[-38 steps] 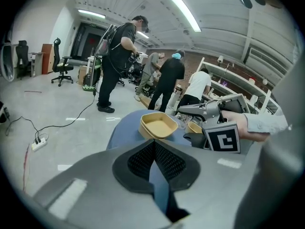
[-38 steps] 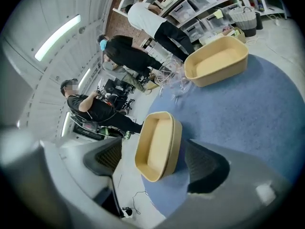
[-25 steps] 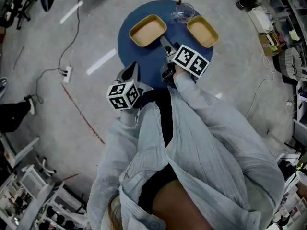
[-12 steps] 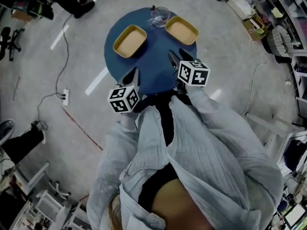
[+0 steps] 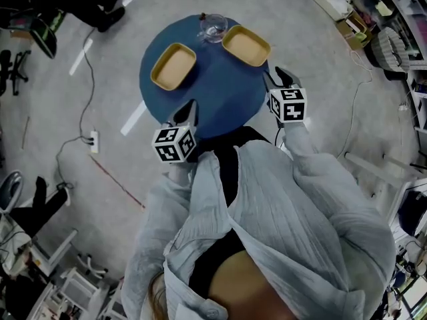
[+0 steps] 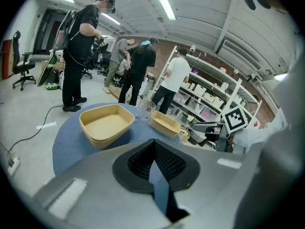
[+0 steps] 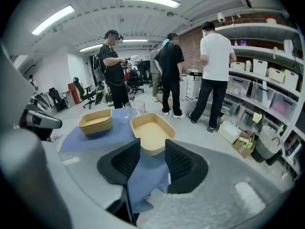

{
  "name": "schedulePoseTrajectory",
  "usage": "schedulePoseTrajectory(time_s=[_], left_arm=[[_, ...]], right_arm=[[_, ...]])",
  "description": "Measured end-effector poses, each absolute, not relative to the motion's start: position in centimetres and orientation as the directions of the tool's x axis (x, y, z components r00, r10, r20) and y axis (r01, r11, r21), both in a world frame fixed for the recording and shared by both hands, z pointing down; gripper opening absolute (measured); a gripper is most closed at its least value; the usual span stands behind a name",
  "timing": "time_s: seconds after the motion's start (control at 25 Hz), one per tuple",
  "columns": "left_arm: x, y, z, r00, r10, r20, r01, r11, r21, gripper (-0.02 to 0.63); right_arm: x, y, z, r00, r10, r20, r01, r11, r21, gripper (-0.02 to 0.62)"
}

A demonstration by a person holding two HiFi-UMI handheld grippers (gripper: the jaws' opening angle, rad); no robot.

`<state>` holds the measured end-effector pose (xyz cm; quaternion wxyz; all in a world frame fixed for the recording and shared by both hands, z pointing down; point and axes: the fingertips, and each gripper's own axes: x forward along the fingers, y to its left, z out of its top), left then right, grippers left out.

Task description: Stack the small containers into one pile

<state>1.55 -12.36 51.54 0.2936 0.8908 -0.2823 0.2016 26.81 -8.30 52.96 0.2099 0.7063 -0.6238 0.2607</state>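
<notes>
Tan and shallow, two small containers are sitting apart and unstacked on the round blue table (image 5: pixel 220 105): the left-hand container (image 5: pixel 173 67) toward the middle-left, the right-hand container (image 5: pixel 246 45) close to the far right rim. A clear glass (image 5: pixel 214 27) is standing at the far edge between them, just beside the right-hand container's corner. Beyond the table several people (image 7: pixel 114 66) are standing on the grey floor (image 5: pixel 100 79), shelving with boxes (image 7: pixel 267 73) is running along the right side, and a white power strip (image 5: pixel 94 141) with its cable is lying on the floor to the left, well apart from the table. The left hand-held gripper (image 5: pixel 189 110) is hovering at the table's near rim, pointing toward the left-hand container with bare blue surface lying between them; its jaws are pressed together at the tips and pinching nothing. The right hand-held gripper (image 5: pixel 280 77) is hanging just outside the table's right rim, near the right-hand container, which is lying straight ahead of it in the right gripper view. Its jaws have just been closing but are standing partly spread, with only the blue table surface showing through the gap and nothing touching the pads.
</notes>
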Motion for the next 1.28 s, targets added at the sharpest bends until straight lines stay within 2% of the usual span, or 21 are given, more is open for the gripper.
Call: schedulePoseTrajectory(time_s=[0.36, 0.64, 1.08, 1.24, 1.28], left_arm=[[6.1, -15.1, 51.8, 0.759, -0.363, 0.54, -0.609, -0.69, 0.392, 0.012], [8.1, -17.9, 51.7, 0.737, -0.394, 0.549, -0.64, -0.668, 0.381, 0.014], [10.2, -20.2, 52.8, 0.71, -0.41, 0.573, -0.674, -0.634, 0.381, 0.013], [10.4, -19.9, 53.0, 0.703, -0.409, 0.582, -0.679, -0.63, 0.378, 0.012], [10.3, -19.7, 53.0, 0.7, -0.41, 0.584, -0.681, -0.628, 0.376, 0.013]], right_arm=[[30.0, -14.1, 53.2, -0.015, -0.71, 0.704, -0.976, 0.162, 0.142, 0.163], [30.1, -17.7, 55.5, -0.098, -0.589, 0.802, -0.873, 0.437, 0.215, 0.14], [31.5, -21.8, 59.7, -0.173, -0.416, 0.893, -0.819, 0.565, 0.104, 0.135], [31.0, -22.2, 60.8, -0.202, -0.36, 0.911, -0.81, 0.584, 0.051, 0.063], [30.9, -22.2, 61.0, -0.203, -0.35, 0.915, -0.805, 0.591, 0.047, 0.061]])
